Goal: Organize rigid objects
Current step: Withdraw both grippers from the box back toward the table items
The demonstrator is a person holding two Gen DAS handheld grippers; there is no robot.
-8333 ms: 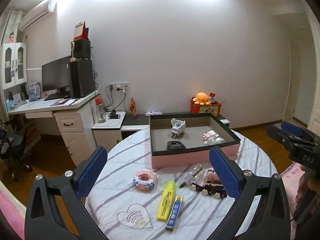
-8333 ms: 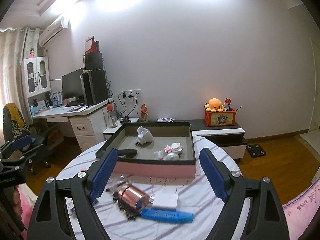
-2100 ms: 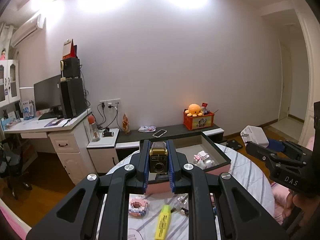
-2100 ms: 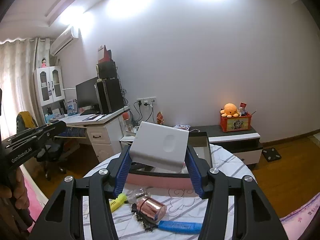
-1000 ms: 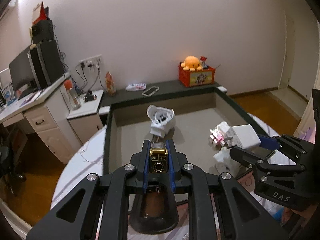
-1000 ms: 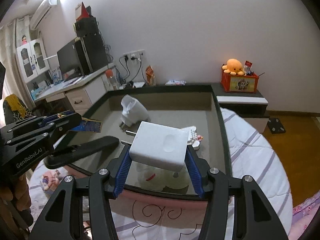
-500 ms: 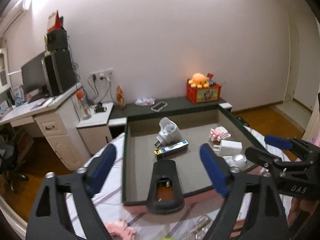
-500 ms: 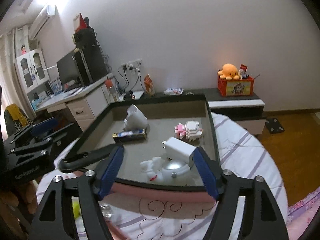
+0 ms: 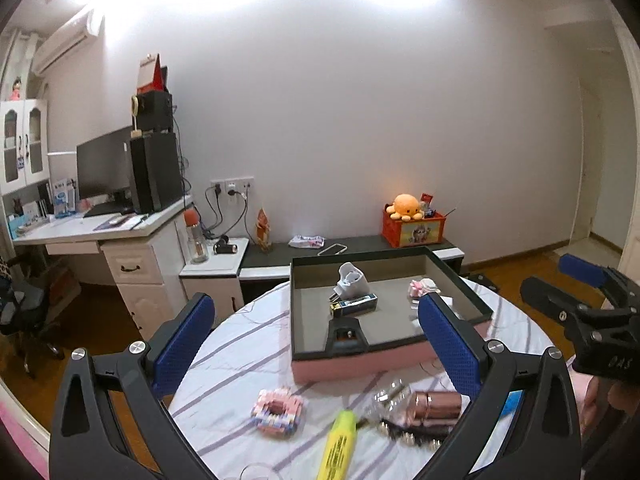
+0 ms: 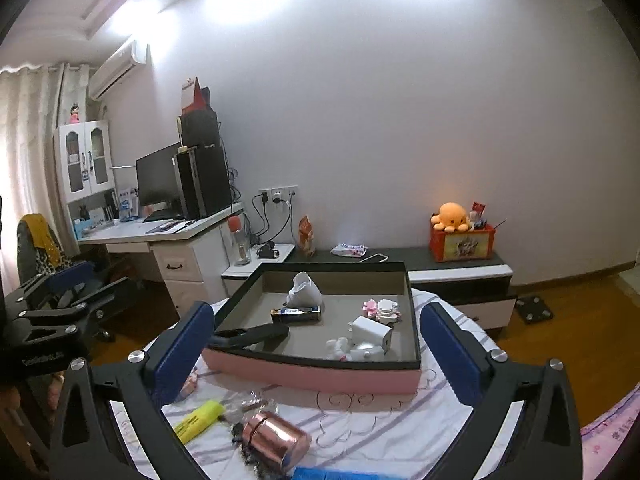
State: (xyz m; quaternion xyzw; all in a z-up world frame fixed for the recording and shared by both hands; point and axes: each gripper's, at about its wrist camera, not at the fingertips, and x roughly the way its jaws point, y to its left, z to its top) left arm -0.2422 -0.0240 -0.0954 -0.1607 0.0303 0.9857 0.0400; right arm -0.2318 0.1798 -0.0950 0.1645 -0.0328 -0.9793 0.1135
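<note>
**Both grippers stand wide and empty above a half-filled tray**

The left gripper (image 9: pixel 316 344) and the right gripper (image 10: pixel 312 350) are seen spread to their full width, their jaws having just been opening, with nothing between the ribbed blue pads (image 9: pixel 450 344). Beyond them, a shallow rectangular tray (image 10: pixel 312 378) with pink outer walls, a dark rim and a matte grey floor is set on a round table (image 9: pixel 240 344) covered in a white cloth with purple stripes.

Inside the tray, a small blue and gold box (image 10: pixel 297 314) is laid flat just in front of a white plastic plug (image 10: pixel 305 290) of rounded form. A square white charger (image 10: pixel 370 334) is tilted against a glossy white figurine (image 10: pixel 352 350), and a pink and white block toy (image 10: pixel 382 307) is placed nearer the far wall. A black oblong case (image 10: pixel 252 335) is propped over the near rim (its far end is inside the tray).

On the cloth outside the tray, a yellow highlighter (image 9: pixel 338 446), a shiny copper cylinder (image 10: pixel 278 442), a pastel block ring (image 9: pixel 277 412) and a clear, crinkled wrapper (image 9: pixel 390 394) are left lying. A blue object at the lower edge of the right view cannot be made out.
</note>
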